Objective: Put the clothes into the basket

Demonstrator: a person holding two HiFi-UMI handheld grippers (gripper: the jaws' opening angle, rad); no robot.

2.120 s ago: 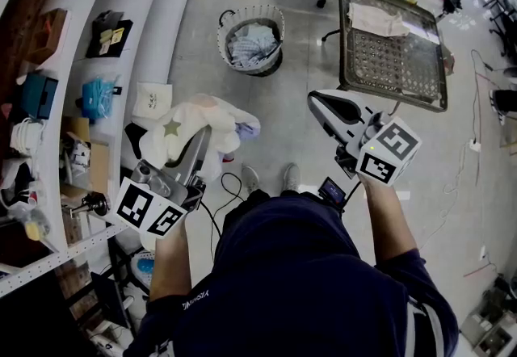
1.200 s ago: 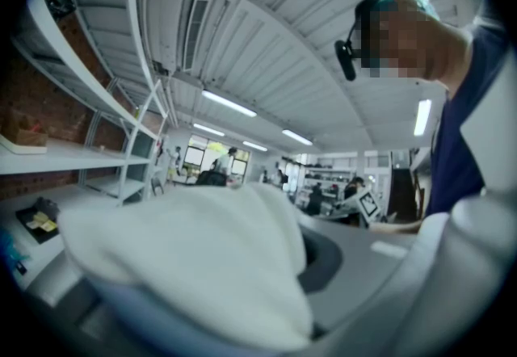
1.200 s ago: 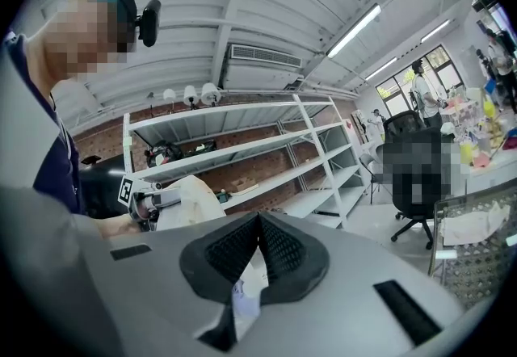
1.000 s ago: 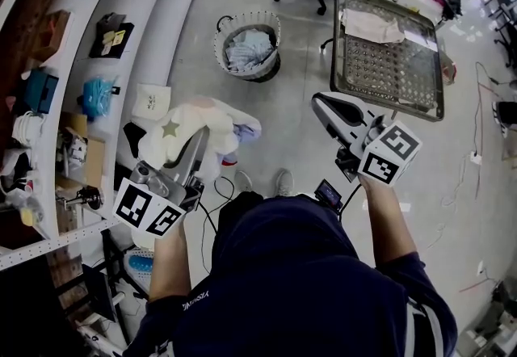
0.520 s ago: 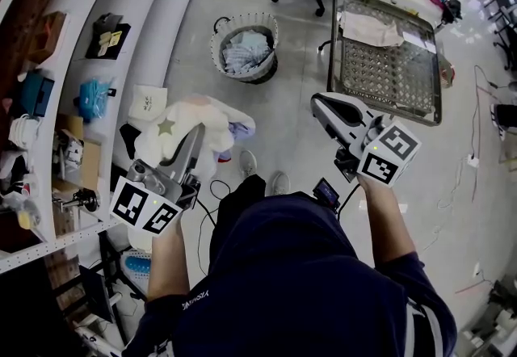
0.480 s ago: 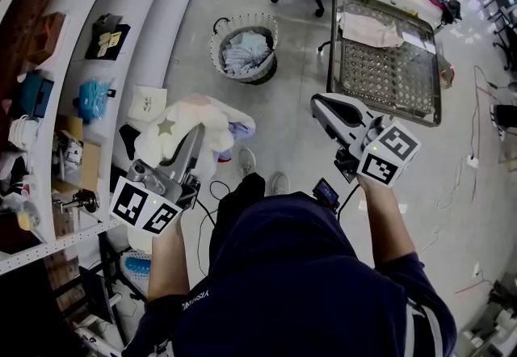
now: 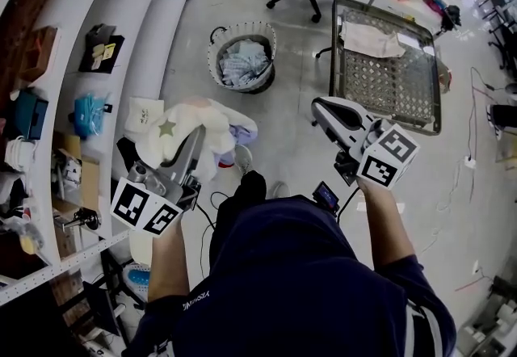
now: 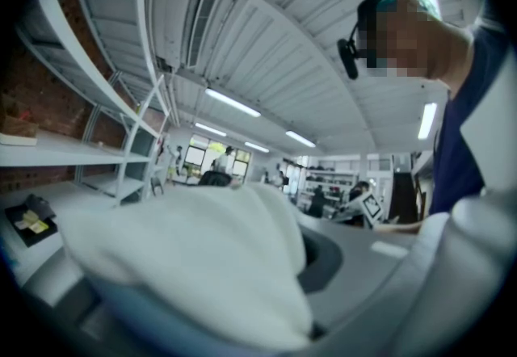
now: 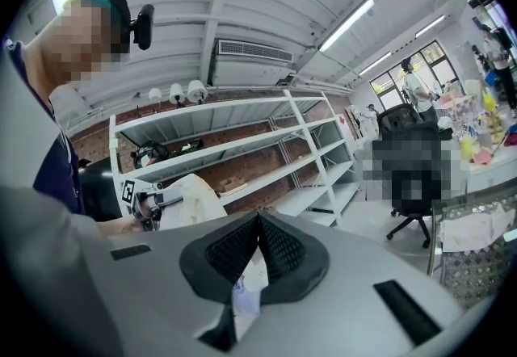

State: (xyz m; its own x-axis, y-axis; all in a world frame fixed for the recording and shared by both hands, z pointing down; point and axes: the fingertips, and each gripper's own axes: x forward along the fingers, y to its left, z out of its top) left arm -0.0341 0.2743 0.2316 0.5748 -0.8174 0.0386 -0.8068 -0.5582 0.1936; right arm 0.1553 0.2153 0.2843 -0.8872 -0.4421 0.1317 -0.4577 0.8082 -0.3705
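**Left gripper clamped on a white garment, basket ahead on the floor**

The left gripper [image 7: 197, 136] has its jaws pinched narrow on a white garment [image 7: 187, 115] with a grey star on it. The cloth is bunched over and ahead of the jaw tips, and in the left gripper view it fills the space between the jaws [image 8: 190, 262]. It hangs as a loose bundle with no clear long axis.

The right gripper [image 7: 318, 110] is held level beside it. Its dark pads are closed tip to tip with nothing between them [image 9: 258, 226].

The basket [image 7: 242, 25] stands on the floor well ahead of both grippers and far below them, with pale clothes already inside. It sits ahead and slightly right of the left gripper, which is the nearer one and carries the load. I judge the bundle must travel forward and down until it is over the rim before it is let go.

A wire rack [image 7: 388, 85] ahead of the right gripper holds a cream cloth [image 7: 367, 39].
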